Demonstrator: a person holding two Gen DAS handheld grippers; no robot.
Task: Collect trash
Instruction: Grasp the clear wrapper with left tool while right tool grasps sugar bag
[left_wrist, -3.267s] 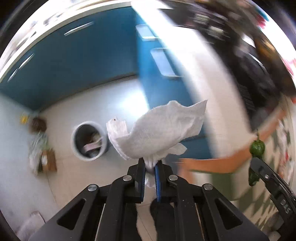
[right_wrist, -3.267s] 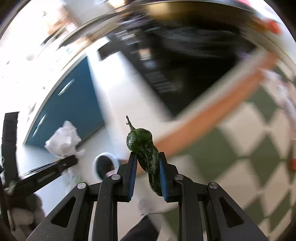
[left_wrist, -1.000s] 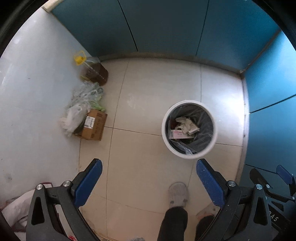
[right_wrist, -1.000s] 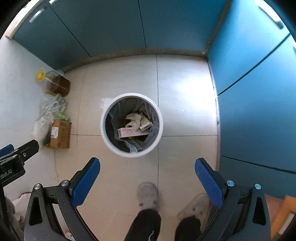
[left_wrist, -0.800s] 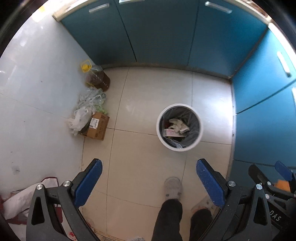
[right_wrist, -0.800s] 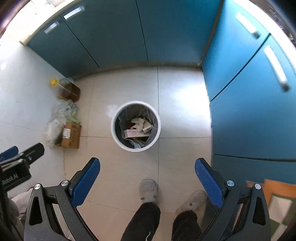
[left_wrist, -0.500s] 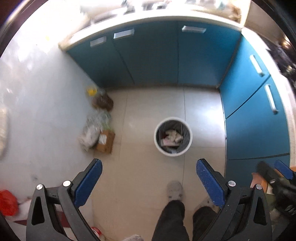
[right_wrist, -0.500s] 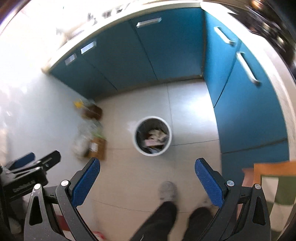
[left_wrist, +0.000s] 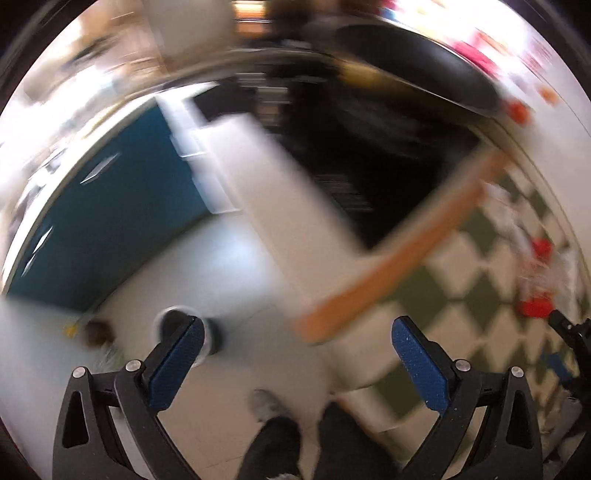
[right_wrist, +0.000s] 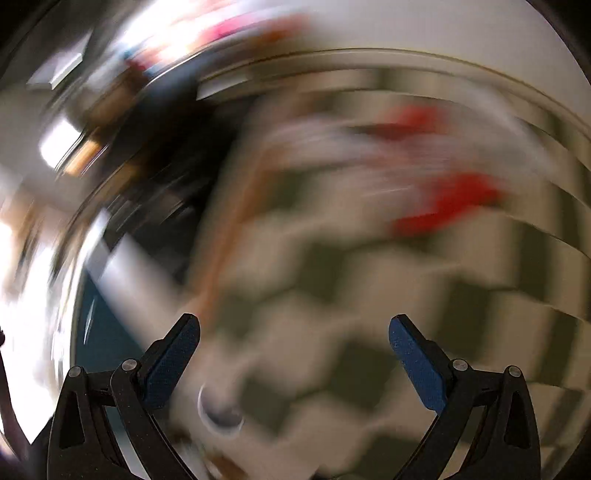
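Both views are smeared by motion. My left gripper (left_wrist: 295, 332) is wide open and empty above the floor. The white trash bin (left_wrist: 177, 317) shows small at lower left, partly behind the left finger (left_wrist: 177, 354). My right gripper (right_wrist: 293, 328) is wide open and empty over a green-and-white checkered tablecloth (right_wrist: 332, 295). Blurred red and white items (right_wrist: 443, 203) lie on the cloth ahead of it; red items (left_wrist: 535, 306) also show at the right of the left wrist view. I cannot tell what they are.
Blue cabinets (left_wrist: 110, 206) stand at the left. The table's wooden edge (left_wrist: 388, 266) runs diagonally through the left wrist view, with a dark appliance (left_wrist: 369, 147) behind. The person's legs and shoe (left_wrist: 266, 406) are on the pale floor tiles below.
Both grippers have swung up and to the right, away from the bin and toward the checkered table. Earlier they let go of the paper towel and the green pepper. Both stay wide open.
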